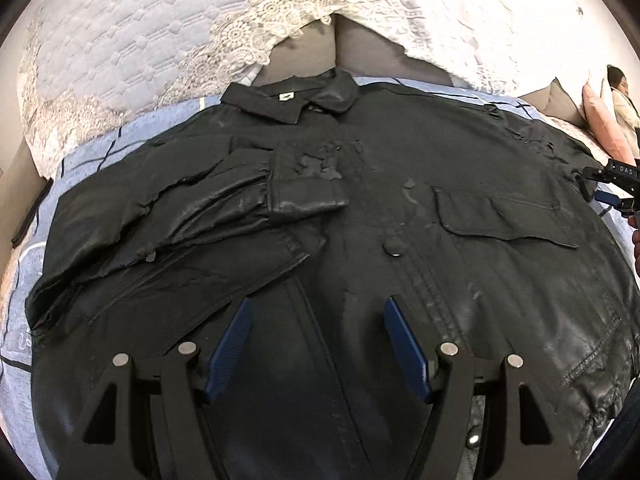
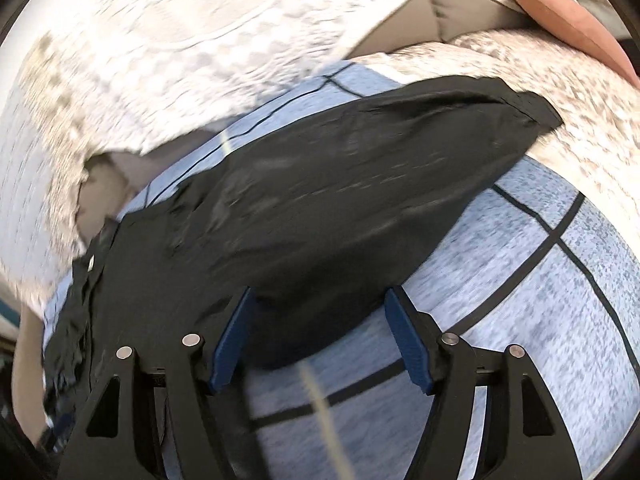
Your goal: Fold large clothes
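A black leather jacket (image 1: 400, 200) lies front up on a blue checked sheet (image 1: 100, 136), collar (image 1: 288, 100) at the far side. One sleeve (image 1: 200, 208) is folded across its chest. My left gripper (image 1: 318, 304) hovers open over the jacket's lower front, nothing between its blue pads. The other sleeve (image 2: 360, 168) stretches out flat toward the upper right in the blurred right wrist view, its cuff (image 2: 536, 108) on the lace cover. My right gripper (image 2: 319, 294) stands open over this sleeve's near edge, pads not pressing on it. It also shows at the left wrist view's right edge, as the right gripper (image 1: 612, 184).
A white quilted lace cover (image 1: 120, 40) drapes the grey sofa back (image 1: 360, 48) behind the jacket. A pink cushion (image 2: 560, 20) lies at the far right, with a seated person (image 1: 620, 96) beyond it. Bare blue sheet (image 2: 520, 280) spreads beside the outstretched sleeve.
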{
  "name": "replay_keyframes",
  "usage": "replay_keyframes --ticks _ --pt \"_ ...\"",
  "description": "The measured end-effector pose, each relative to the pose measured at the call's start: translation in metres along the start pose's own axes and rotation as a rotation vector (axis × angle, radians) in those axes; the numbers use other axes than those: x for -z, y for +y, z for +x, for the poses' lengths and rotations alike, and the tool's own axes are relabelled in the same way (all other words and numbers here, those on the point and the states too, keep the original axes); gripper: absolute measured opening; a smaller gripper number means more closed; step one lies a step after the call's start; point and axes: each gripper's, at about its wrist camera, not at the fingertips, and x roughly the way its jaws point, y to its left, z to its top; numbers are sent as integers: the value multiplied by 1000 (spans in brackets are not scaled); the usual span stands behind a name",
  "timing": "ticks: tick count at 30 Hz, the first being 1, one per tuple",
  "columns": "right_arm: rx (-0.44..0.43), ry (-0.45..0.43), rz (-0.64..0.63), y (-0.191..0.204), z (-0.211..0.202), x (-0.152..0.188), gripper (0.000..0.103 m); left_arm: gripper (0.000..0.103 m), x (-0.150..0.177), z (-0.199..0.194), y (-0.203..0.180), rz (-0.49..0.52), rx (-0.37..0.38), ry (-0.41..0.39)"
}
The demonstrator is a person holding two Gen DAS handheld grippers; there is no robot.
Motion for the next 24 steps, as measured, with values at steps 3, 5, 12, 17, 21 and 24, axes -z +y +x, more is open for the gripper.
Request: replay_keyframes --ticks 3,5,12,17,21,24 --pt "14 -14 56 -20 6 -12 68 71 2 7 6 -19 18 18" --pt "20 -33 96 -33 8 -21 68 72 3 7 6 -22 20 13" --pt "87 -97 233 -55 18 -57 67 74 3 9 6 -20 20 12" --pt "137 -86 238 -54 22 -85 6 74 1 8 8 -22 34 14" --pt "124 -185 116 -11 -18 -101 4 73 -3 1 14 -36 39 6" --pt "30 -255 -28 56 -56 -107 4 74 -9 -11 23 -55 43 -28"
